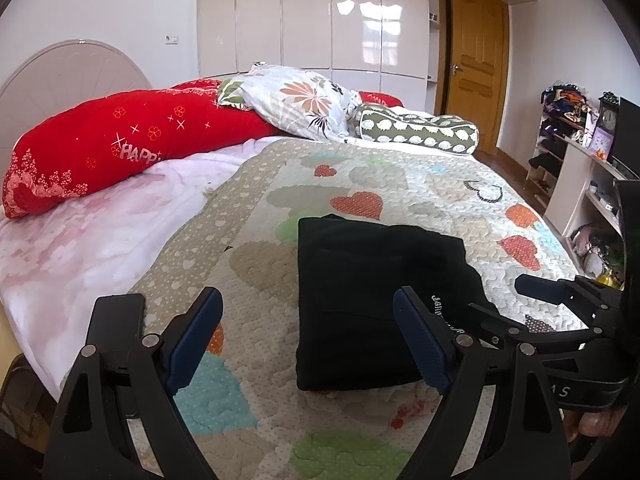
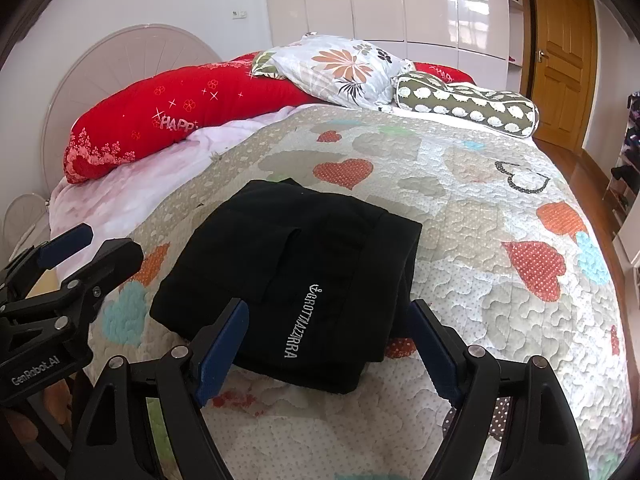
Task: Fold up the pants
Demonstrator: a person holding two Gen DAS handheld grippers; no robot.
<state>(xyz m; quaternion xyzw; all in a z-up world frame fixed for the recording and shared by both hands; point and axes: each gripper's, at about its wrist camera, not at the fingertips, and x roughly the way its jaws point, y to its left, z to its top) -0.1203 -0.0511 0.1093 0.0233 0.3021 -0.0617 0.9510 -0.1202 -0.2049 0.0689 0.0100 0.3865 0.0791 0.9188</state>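
One pair of black pants (image 2: 288,280) lies folded into a thick rectangular bundle on the heart-patterned quilt (image 2: 460,208), in the lower middle of the right wrist frame. Its long axis runs from the lower right of that frame, near the camera, up toward the upper left, so the far short end points at the headboard side of the bed. A line of white embroidered lettering (image 2: 306,322) runs along that same axis on the near half. In the left wrist view the same bundle (image 1: 360,300) sits centre right, its long side running almost straight up the frame.

The right gripper (image 2: 326,354) hovers just over the near edge of the pants with its two blue-padded fingers (image 2: 222,350) spread wide, holding nothing; one finger shows on each side of the bundle's near corner. The left gripper (image 1: 308,344) is likewise spread apart and empty, its two fingers (image 1: 196,334) flanking the near left part of the bundle without clamping it. Each tool also appears at the edge of the other's view.

Beyond the quilt, at the upper left, lie one long red pillow (image 2: 180,108), one floral pillow (image 2: 340,68) and one green bolster with white spots (image 2: 468,108). A pale pink sheet (image 1: 92,236) shows to the left. One white wardrobe (image 1: 320,16) and one wooden door (image 1: 476,64) stand behind
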